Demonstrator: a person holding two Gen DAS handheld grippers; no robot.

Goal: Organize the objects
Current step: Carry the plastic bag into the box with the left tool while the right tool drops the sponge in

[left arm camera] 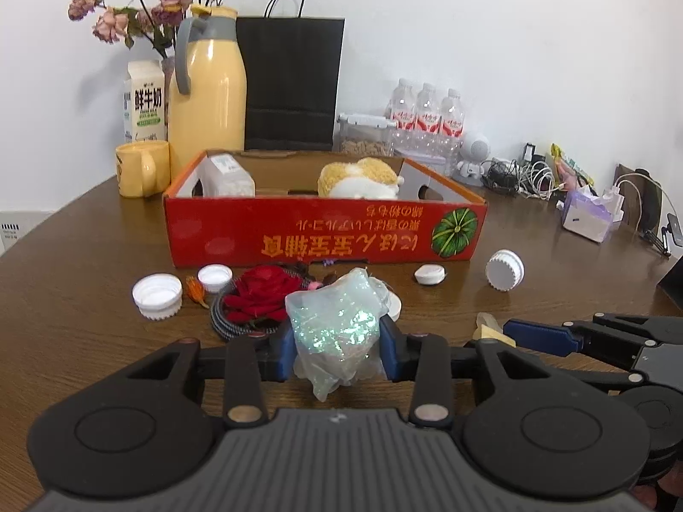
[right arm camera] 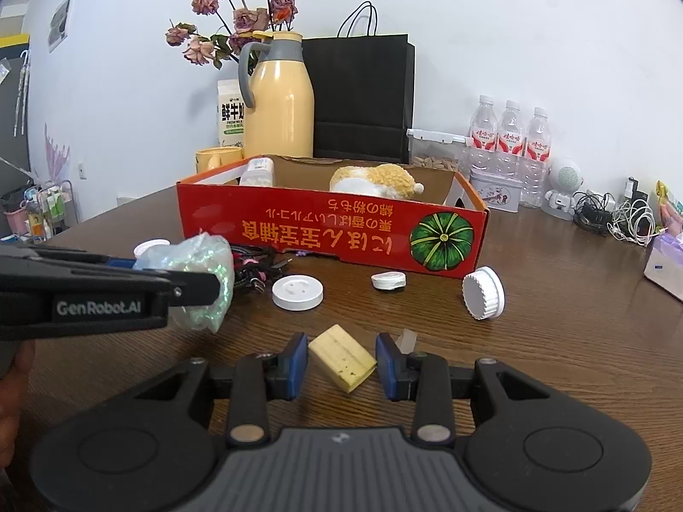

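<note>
Left claw (left arm camera: 337, 341) is gripping glitter bag (left arm camera: 335, 324); right claw (right arm camera: 341, 365) is pinching yellow block (right arm camera: 341, 356). Both sitting near, low over surface (right arm camera: 555, 341). Pickup step, by my judgement. Next: lifting both over the wall of the far red box (right arm camera: 333, 230).

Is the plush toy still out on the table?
No, the plush toy already lies inside the red cardboard box, near its right end.
</note>
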